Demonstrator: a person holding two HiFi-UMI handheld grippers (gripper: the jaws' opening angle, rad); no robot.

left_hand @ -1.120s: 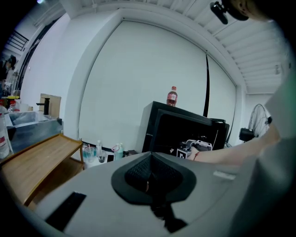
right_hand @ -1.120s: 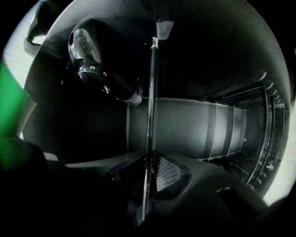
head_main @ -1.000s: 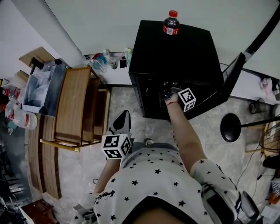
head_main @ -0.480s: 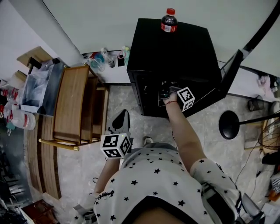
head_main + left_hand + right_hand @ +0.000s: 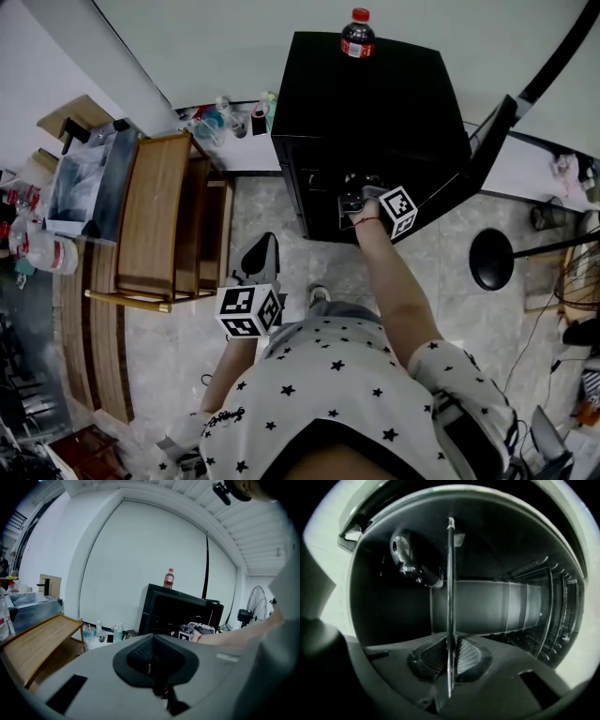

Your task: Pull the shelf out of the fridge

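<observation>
The right gripper reaches into the open front of the black fridge, and its jaws have just been closing, with the shelf between them. In the right gripper view the shelf shows as a thin plate seen edge-on, running up the middle of the picture. The two ribbed pads press against its faces from either side, leaving only the plate's thickness between them. The shelf's front edge sits in that grip, and the rest of it runs back into the dark compartment, where ribbed rails line the wall on the picture's right. From the head view the right gripper sits at the fridge's mouth at the end of an outstretched arm. The fridge door stands swung open just beside it on the right. The left gripper hangs near the person's body, well apart from the fridge, above the floor tiles. In its own view the left gripper has its pads brought together with nothing between them, and the fridge stands some way ahead of it. A soda bottle stands upright on the fridge's top. A wooden rack stands to the fridge's left.
</observation>
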